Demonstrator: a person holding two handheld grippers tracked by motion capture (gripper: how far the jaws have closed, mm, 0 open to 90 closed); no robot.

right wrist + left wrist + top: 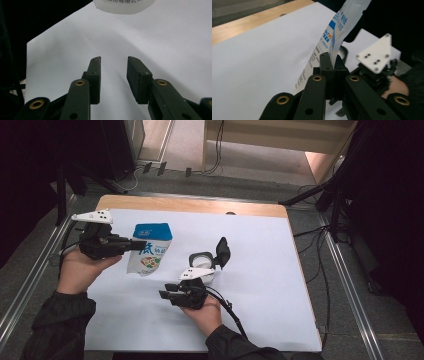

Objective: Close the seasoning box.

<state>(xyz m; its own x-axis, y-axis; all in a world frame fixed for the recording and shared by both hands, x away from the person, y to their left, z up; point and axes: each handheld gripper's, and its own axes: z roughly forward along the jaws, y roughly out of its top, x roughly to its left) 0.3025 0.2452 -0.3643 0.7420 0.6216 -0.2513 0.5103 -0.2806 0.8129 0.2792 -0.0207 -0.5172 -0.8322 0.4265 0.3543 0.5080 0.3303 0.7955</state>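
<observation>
My left gripper [131, 244] is clamped tight on the side seam of the pouch [148, 251], holding it upright over the left half of the desk [260, 265]. It's a soft, thin-walled pouch that looks light and floppy, likely slick too, so the flat seam is the sensible place to pinch. My right gripper [113, 75] has its jaws partly apart with nothing between them, just beside the small white jar [202, 265] with its black flip lid [222, 252] near the desk's middle.
</observation>
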